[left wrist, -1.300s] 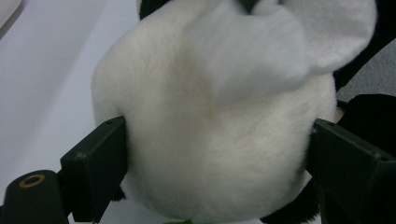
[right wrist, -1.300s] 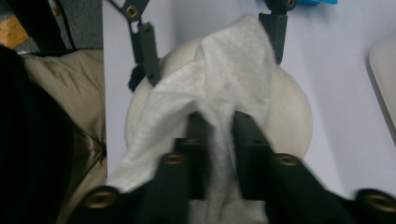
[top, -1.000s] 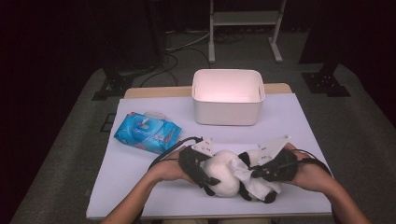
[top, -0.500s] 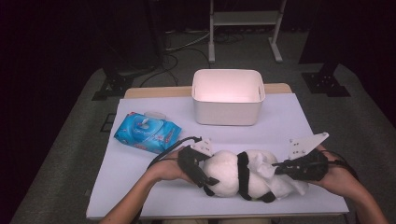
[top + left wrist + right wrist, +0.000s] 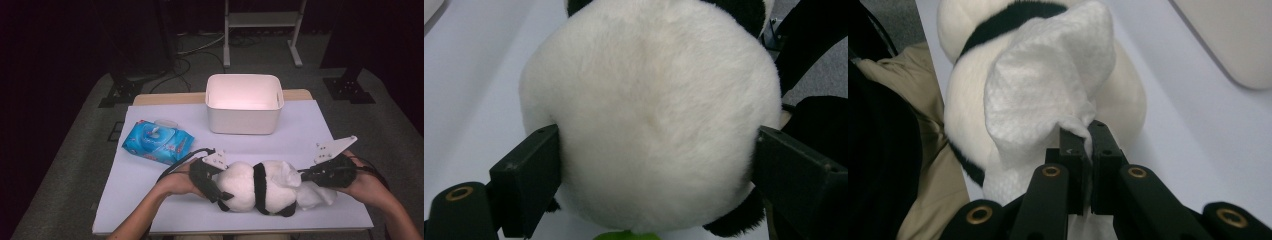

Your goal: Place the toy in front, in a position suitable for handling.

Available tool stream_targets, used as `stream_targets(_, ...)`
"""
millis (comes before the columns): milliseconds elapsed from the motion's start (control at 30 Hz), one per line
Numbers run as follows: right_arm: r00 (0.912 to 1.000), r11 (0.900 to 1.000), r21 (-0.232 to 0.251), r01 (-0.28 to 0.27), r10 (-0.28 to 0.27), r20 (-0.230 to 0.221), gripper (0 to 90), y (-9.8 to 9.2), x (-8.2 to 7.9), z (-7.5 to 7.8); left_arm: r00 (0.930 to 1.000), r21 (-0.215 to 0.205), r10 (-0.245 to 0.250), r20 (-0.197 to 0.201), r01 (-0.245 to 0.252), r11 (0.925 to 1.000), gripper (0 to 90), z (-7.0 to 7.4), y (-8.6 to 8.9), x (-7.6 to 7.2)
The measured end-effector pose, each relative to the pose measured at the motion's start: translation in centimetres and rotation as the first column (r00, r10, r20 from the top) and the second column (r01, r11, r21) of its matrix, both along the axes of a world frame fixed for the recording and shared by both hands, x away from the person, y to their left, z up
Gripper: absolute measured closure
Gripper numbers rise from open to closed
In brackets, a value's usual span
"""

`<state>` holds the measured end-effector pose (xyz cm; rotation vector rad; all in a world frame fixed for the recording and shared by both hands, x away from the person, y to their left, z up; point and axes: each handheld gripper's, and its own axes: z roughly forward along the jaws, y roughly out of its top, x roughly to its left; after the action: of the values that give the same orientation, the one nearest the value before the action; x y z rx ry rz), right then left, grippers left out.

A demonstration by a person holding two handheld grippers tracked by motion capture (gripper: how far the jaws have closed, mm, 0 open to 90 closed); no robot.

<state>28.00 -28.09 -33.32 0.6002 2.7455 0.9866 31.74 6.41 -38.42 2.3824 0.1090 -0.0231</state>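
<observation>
My right tongs (image 5: 306, 176), pinching the wipe (image 5: 1048, 95), have swept rightward off the panda (image 5: 255, 187); left tongs (image 5: 212, 182) clamp its head. The wipe may snag and tear.

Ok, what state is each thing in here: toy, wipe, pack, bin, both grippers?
Panda plush: lying on the table, clamped.
Left gripper: shut on the plush.
Right gripper: shut on the wipe.
Wipe: crumpled, against the plush.
Wipes pack: lid closed, flat.
White bin: upright, looks empty.
</observation>
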Motion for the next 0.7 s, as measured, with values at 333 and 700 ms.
stream_targets(333, 0.9964, 0.996, -0.02, -0.085, 0.085, -0.004, 86.0, 4.2, 2.4, 0.7, 0.9999, 0.005, -0.008, 0.014, 0.008, 1.0, 11.5, 0.0, -0.1, -0.4)
stream_targets(700, 0.9871, 0.986, -0.04, -0.16, 0.159, -0.021, 84.1, 8.2, 3.0, 0.3, 0.9999, 0.018, -0.004, 0.017, 0.003, 0.9998, 11.3, -0.2, 0.0, -0.7)
